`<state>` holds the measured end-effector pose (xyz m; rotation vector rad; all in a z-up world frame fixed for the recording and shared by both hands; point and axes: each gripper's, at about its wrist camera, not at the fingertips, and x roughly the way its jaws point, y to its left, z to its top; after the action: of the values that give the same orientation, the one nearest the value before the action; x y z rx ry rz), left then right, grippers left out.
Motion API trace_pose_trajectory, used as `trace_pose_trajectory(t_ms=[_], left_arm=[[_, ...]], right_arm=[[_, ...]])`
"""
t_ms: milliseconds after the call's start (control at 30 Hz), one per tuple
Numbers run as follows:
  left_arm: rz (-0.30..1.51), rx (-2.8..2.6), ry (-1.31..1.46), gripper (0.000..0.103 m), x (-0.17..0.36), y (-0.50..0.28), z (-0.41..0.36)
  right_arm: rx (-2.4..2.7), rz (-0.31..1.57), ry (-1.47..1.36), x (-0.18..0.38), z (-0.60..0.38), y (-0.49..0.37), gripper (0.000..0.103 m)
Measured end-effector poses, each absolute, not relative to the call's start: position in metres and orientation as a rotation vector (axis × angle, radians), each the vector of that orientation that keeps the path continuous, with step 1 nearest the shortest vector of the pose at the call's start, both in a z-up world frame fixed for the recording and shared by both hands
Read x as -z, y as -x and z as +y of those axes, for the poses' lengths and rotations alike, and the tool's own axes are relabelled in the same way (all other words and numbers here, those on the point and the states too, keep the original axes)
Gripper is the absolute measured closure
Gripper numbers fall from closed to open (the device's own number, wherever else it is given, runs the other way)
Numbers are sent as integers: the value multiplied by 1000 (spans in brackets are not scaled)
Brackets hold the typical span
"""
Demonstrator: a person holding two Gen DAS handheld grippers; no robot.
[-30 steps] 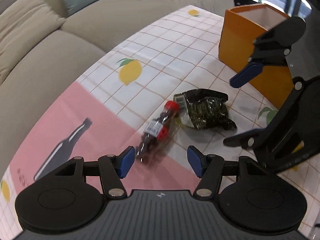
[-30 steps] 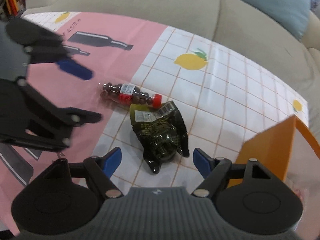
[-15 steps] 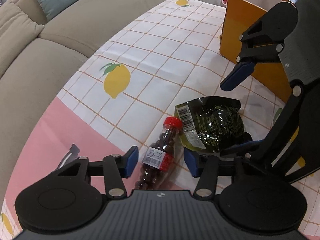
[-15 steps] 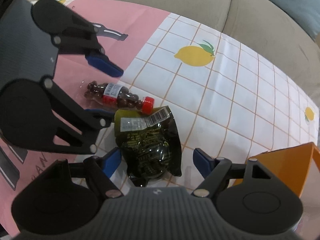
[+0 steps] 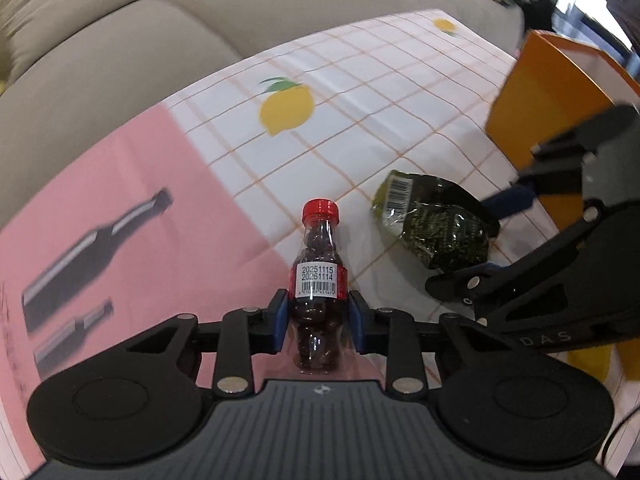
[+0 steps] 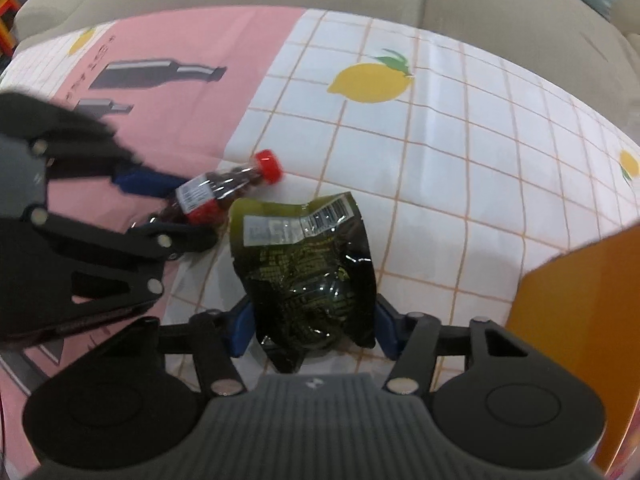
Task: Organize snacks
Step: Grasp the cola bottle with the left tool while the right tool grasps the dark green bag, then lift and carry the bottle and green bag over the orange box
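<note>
1. Open tabletop [image 5: 384,80]: bare checked cloth beyond the snacks, up to the sofa [image 5: 120,60].
2. Orange box [image 5: 560,92]: blocks the right edge, near the dark packet [image 5: 436,228].
3. Left tool [image 6: 180,204] and right tool [image 6: 316,328]: close together, narrow gap between bottle [image 6: 224,188] and packet.

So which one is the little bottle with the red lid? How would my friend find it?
Look at the tablecloth, where its pink part meets the white squares. The little bottle lies there, squeezed in the left gripper, beside a dark green snack packet. Only the bottle is clear plastic, full of dark brown balls, with a red cap.
</note>
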<state>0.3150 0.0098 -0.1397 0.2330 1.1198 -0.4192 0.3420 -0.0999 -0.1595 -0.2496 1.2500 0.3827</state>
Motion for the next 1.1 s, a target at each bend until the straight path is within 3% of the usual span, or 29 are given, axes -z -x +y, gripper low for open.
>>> trace_pose_trajectory(t_ms=[200,1100], left_arm=[[1119,307,-90,69,135,-279,23],[1131,46,157,69,114,-102,43]], right_arm=[[-304,1189,180,156,-101,-311,56],[-345,1103,26,141,-103,-124,59]])
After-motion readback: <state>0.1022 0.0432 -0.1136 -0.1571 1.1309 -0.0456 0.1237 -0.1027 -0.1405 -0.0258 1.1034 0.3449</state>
